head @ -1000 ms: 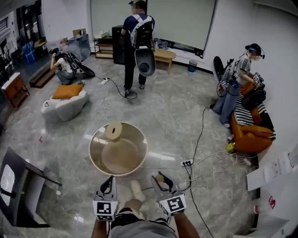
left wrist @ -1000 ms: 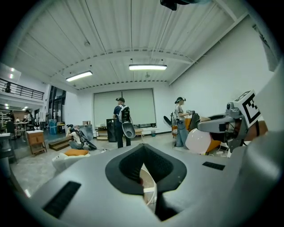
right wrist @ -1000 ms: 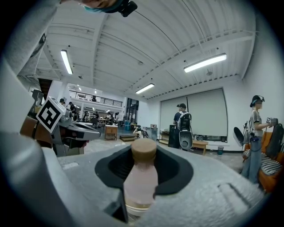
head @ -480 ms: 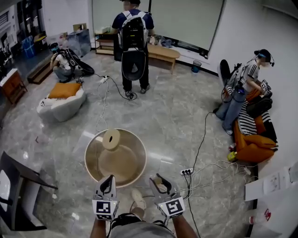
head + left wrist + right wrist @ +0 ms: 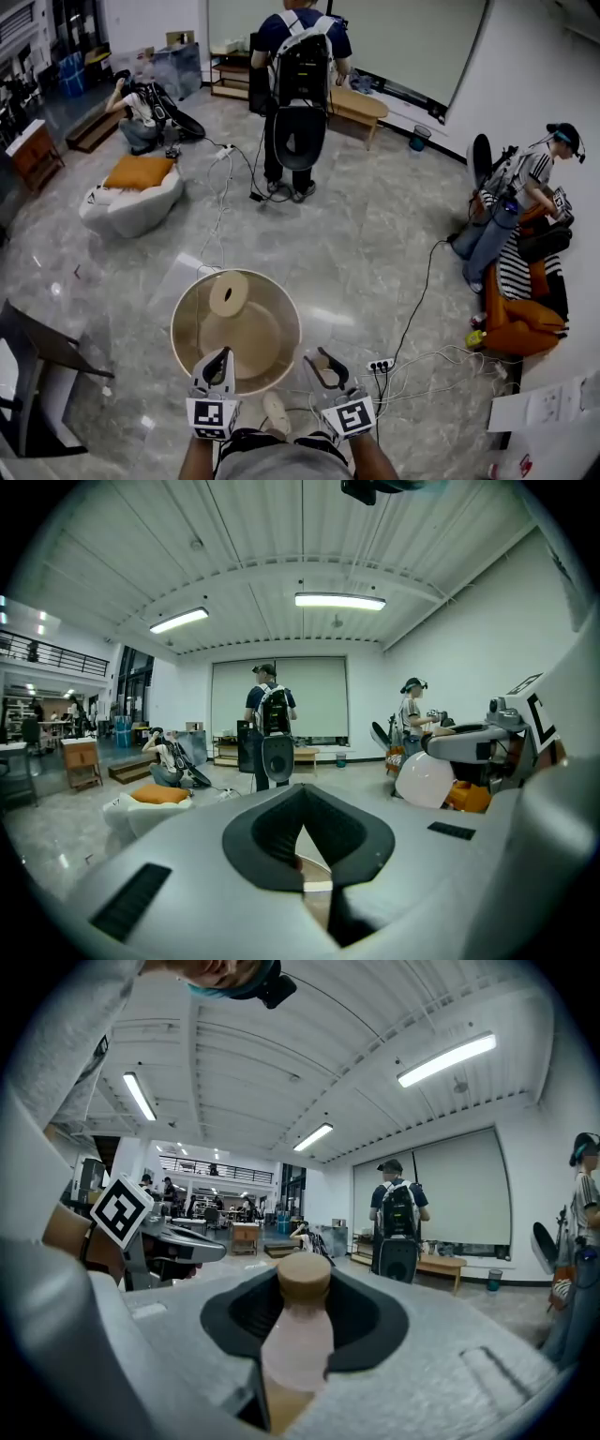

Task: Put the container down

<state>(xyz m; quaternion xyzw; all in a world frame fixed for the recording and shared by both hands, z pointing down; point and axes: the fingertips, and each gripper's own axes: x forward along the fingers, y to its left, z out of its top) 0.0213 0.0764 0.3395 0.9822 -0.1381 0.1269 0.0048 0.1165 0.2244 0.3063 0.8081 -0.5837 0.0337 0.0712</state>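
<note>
The jaws of our right gripper (image 5: 302, 1312) are pressing from both sides on a small bottle (image 5: 298, 1340), pale pink in the body with a tan cap (image 5: 303, 1279). The bottle is lying along the jaws with the cap pointing away from us. The jaws of our left gripper (image 5: 302, 850) are lying together with nothing between them. So the bottle is sitting in our right gripper, off any surface, low in front of us and near the right edge of the round table (image 5: 297, 323). We are judging that table to be the likely place to set it: its raised rim would stop a roll, and most of its top is bare, with only a flat disc (image 5: 228, 293) lying toward the far side. To do this well, we are planning to carry the bottle over the rim rather than against it and turn the wrist so the base is facing down. Then we are bringing it onto the bare wood, well apart from the disc, and letting the base meet the surface before the pads ease off. The bottle looks narrow for its height, so a release from above or at a tilt could tip it. While leaning in, we are also minding the cables (image 5: 417, 361) and the power strip (image 5: 379, 365) on the floor to our right, and our own foot (image 5: 276, 411) between the grippers.
</note>
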